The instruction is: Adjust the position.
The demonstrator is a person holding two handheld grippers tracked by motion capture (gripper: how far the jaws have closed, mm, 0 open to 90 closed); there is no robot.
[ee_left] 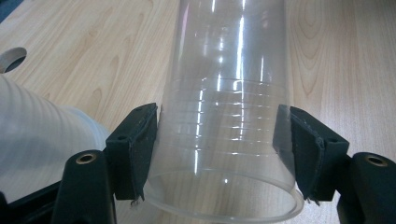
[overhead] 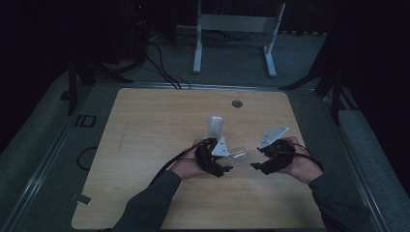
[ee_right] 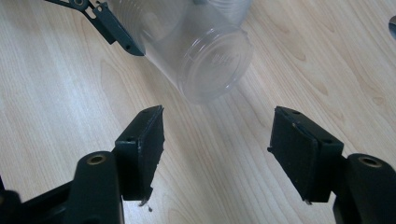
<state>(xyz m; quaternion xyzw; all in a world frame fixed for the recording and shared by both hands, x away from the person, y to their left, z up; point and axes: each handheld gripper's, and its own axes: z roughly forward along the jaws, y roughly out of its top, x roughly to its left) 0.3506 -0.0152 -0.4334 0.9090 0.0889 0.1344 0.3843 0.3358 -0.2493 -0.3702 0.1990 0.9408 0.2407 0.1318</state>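
Left tongs [overhead: 227, 166] clamped, right tongs [overhead: 255, 165] agape.

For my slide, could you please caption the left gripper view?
Left tongs clamp a clear plastic cup near its rim, above the wooden table.

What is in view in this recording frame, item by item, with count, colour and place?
Clear ribbed plastic cup: one, transparent, lying on its side, clamped near its rim by the left tool.
Second cup stack, cloudy white plastic: one, translucent, mid-table behind the left hand; how many cups it holds I cannot tell.
Light wooden table: one, pale wood, with a round grey hole near the far edge.
White metal frame: one, on the floor beyond the table.
Left tool: one, black, shut on the clear cup.
Right tool: one, black, jaws apart, nothing between, facing the cup's base.
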